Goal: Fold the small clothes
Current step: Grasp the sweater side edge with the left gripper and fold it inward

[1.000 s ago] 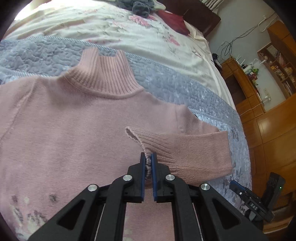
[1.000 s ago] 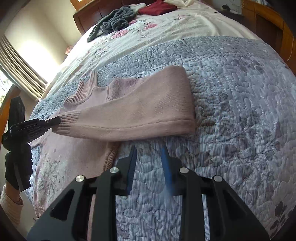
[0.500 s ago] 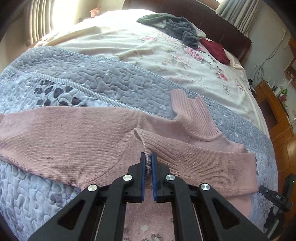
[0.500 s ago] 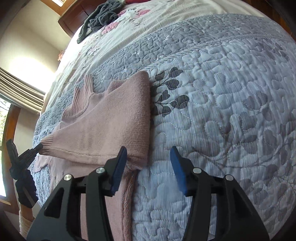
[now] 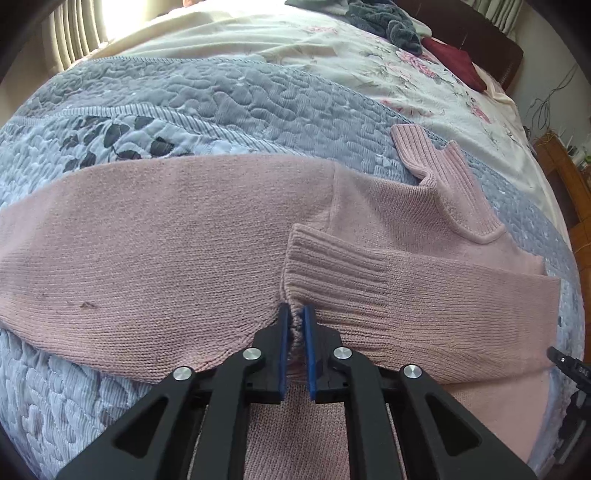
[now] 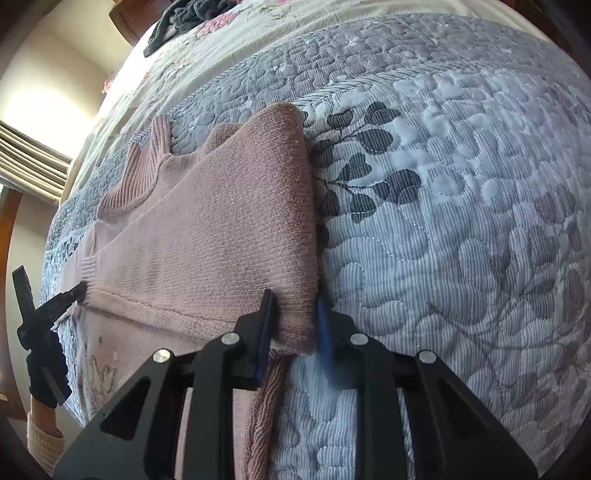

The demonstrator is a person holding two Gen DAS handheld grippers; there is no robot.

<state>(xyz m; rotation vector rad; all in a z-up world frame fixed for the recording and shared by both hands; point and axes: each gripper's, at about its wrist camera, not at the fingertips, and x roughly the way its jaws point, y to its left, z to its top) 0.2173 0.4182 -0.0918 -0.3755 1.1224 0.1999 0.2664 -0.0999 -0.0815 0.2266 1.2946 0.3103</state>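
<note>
A pink knit sweater [image 5: 184, 240] lies flat on the grey-blue quilt [image 5: 221, 99], its ribbed collar [image 5: 454, 192] toward the far side. One sleeve [image 5: 424, 302] is folded across the chest. My left gripper [image 5: 295, 325] is shut on that sleeve's ribbed cuff [image 5: 325, 269]. In the right wrist view the left gripper [image 6: 79, 290] holds the same cuff at the far left. My right gripper [image 6: 295, 325] is open, low over the quilt, and the near corner of the sleeve fold [image 6: 295, 321] sits between its fingers. The right-hand fingertip [image 6: 327, 332] is blurred.
A grey heap of clothes [image 5: 384, 18] and a dark red garment [image 5: 454, 62] lie far up the bed on a floral sheet [image 5: 332, 62]. Wooden furniture [image 5: 569, 177] stands beyond the right edge. A gloved hand [image 6: 44, 365] holds the left gripper.
The left gripper has carried the cuff across the sweater's chest, laying the sleeve over. The right gripper moved up to the fold's corner; its jaws opened wide, then narrowed around it.
</note>
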